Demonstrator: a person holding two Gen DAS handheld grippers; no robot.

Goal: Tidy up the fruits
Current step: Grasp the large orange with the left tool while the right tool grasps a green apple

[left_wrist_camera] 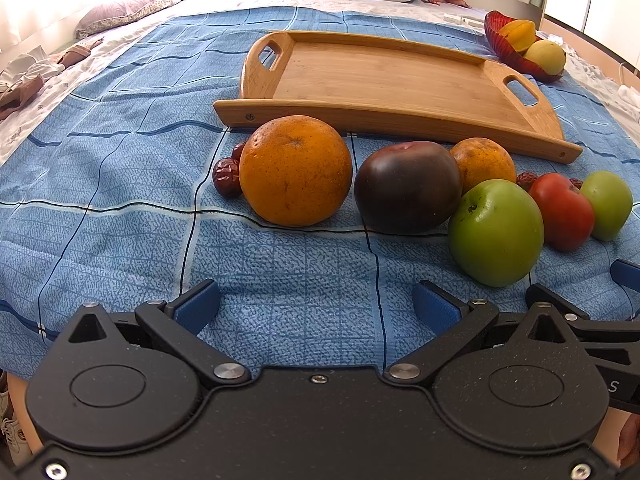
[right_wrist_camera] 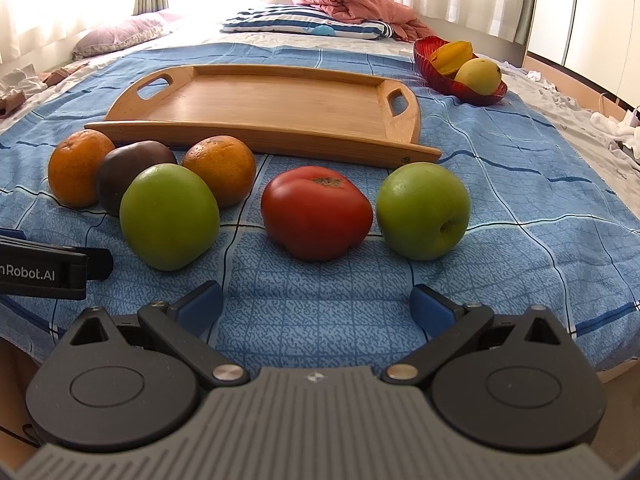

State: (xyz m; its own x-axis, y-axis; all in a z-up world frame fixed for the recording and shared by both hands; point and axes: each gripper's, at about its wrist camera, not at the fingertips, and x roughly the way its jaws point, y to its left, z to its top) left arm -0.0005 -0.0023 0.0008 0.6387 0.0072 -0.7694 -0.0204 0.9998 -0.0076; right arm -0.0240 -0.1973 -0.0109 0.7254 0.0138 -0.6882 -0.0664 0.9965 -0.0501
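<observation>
Your left gripper (left_wrist_camera: pixel 316 304) hangs low over the near edge of the bed, its blue-padded jaws spread wide with nothing between them. Straight ahead of it on the blue checked bedspread (left_wrist_camera: pixel 120 200) sit the large orange (left_wrist_camera: pixel 295 171) and, just to its right, the dark plum-coloured fruit (left_wrist_camera: pixel 407 187); a second orange (left_wrist_camera: pixel 483 162) sits behind that one, touching it. Two red dates (left_wrist_camera: pixel 226 176) lie against the large orange's left side.

Your right gripper (right_wrist_camera: pixel 316 306) is also spread wide and holds nothing. Ahead of its gap lies the red tomato (right_wrist_camera: pixel 316 213), apart from the fingertips. A green apple (right_wrist_camera: pixel 169 217) sits ahead of the left finger, and another green apple (right_wrist_camera: pixel 423 210) ahead of the right finger, just beside the tomato.

The wooden tray (right_wrist_camera: pixel 264 100) lies beyond the whole row of fruit, towards the middle of the bed. Past the tray's right end, a red glass bowl (right_wrist_camera: pixel 460 88) holds a yellow fruit (right_wrist_camera: pixel 478 76) and a starfruit (right_wrist_camera: pixel 450 56).
</observation>
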